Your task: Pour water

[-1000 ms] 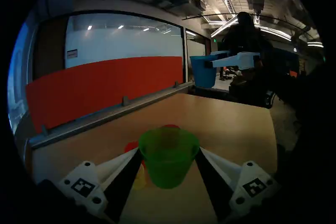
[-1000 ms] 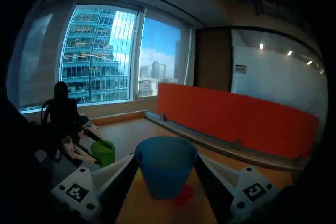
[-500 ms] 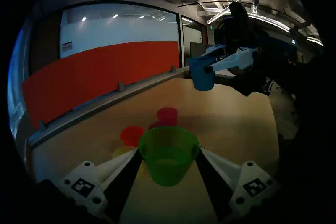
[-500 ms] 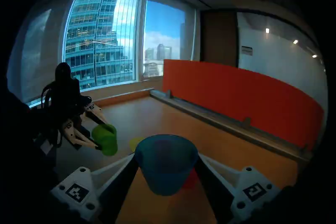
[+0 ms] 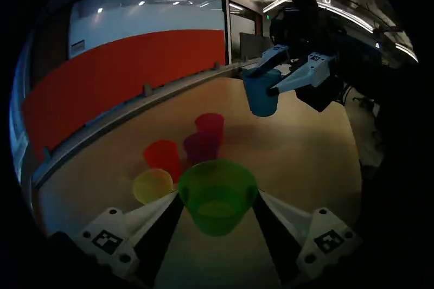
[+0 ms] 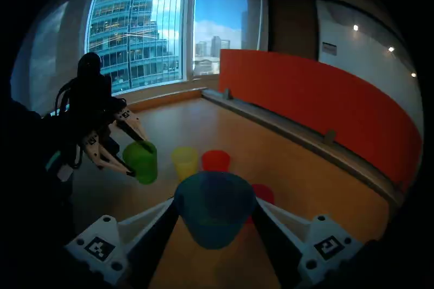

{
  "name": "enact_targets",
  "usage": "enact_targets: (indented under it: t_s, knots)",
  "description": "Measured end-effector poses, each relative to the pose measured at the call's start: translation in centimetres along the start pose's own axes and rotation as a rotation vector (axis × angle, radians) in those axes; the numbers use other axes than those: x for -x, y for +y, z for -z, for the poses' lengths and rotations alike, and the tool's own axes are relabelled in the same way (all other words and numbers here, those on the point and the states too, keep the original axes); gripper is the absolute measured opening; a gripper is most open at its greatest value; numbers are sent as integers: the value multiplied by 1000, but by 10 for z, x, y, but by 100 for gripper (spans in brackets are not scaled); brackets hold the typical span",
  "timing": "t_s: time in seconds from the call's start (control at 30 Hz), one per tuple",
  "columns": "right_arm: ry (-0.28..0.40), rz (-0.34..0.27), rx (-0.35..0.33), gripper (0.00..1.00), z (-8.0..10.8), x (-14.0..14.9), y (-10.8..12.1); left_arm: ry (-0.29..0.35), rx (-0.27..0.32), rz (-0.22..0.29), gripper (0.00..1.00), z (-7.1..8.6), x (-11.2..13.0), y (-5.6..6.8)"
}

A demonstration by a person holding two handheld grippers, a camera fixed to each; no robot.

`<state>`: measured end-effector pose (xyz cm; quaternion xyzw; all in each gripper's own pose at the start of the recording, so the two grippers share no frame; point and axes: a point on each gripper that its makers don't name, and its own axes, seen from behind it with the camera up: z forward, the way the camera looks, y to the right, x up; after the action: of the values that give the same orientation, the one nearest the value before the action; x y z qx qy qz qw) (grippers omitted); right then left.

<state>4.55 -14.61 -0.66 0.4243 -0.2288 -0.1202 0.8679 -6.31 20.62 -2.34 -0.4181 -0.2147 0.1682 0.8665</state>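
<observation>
In the left gripper view my left gripper (image 5: 217, 210) is shut on a green cup (image 5: 217, 197), held upright above the wooden table (image 5: 304, 148). Farther off, the right gripper (image 5: 282, 75) holds a blue cup (image 5: 261, 92) in the air. In the right gripper view my right gripper (image 6: 214, 216) is shut on that blue cup (image 6: 214, 207), and the left gripper (image 6: 116, 145) with the green cup (image 6: 141, 161) shows at the left. On the table stand a yellow cup (image 5: 153, 185), a red cup (image 5: 161, 154), a purple cup (image 5: 199, 147) and a pink cup (image 5: 210, 125).
An orange partition (image 5: 119, 72) with a grey rail runs along the table's far edge. Large windows (image 6: 141, 29) lie beyond the table in the right gripper view. A person in dark clothes holds each gripper. Bare wood (image 6: 304, 180) spreads around the cups.
Both grippers have tilted downward, bringing the cluster of cups on the table into view. The blue cup has come lower and nearer the green cup. Both grips are unchanged.
</observation>
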Motion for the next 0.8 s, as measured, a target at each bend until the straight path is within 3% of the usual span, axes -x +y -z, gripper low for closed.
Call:
enact_targets:
  t_s: [0.3, 0.8]
  knots:
    - [-56, -10, -23, 92, -15, 26, -3, -51, 25, 4, 86, -15, 16, 2]
    - [-111, -18, -35, 92, -27, 57, -6, -82, 77, 25, 86, -35, 33, 10]
